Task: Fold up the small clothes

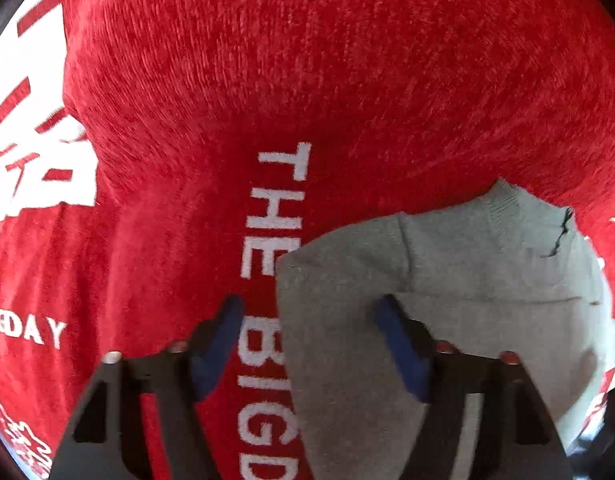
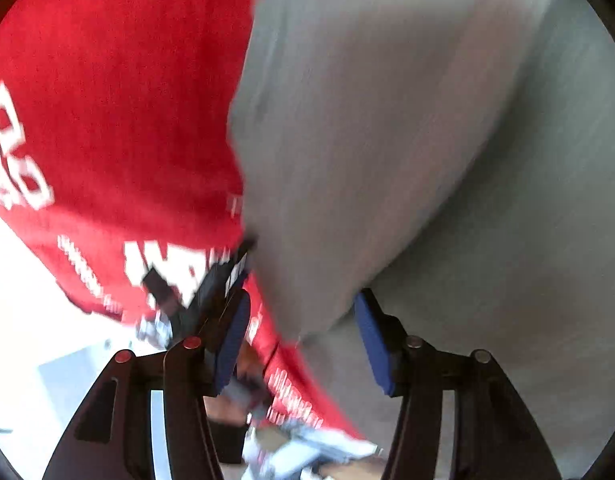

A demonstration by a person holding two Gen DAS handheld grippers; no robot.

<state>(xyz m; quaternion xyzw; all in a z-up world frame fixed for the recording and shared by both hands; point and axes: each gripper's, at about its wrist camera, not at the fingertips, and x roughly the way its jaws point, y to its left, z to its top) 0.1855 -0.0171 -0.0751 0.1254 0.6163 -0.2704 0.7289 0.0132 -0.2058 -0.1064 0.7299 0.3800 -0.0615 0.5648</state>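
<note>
A grey knit garment [image 1: 447, 280] lies on a red cloth [image 1: 267, 80] printed with white letters. My left gripper [image 1: 310, 300] points steeply down at the garment's left edge. Its blue pads [image 1: 219, 344] stand apart: one is over the red cloth, the other over the grey fabric, and neither presses on anything. In the blurred right wrist view the grey garment [image 2: 407, 140] fills the upper right, and one of its corners hangs down between the jaws. My right gripper [image 2: 302, 295] is open, its blue pads [image 2: 373, 344] on either side of that corner without clamping it.
The red cloth [image 2: 107, 100] covers the work surface in both views and carries large white print [image 1: 39, 172]. A dark blurred object [image 2: 203, 284] sits just left of the grey corner. Bright floor and pale clutter [image 2: 299, 452] show below the red cloth's edge.
</note>
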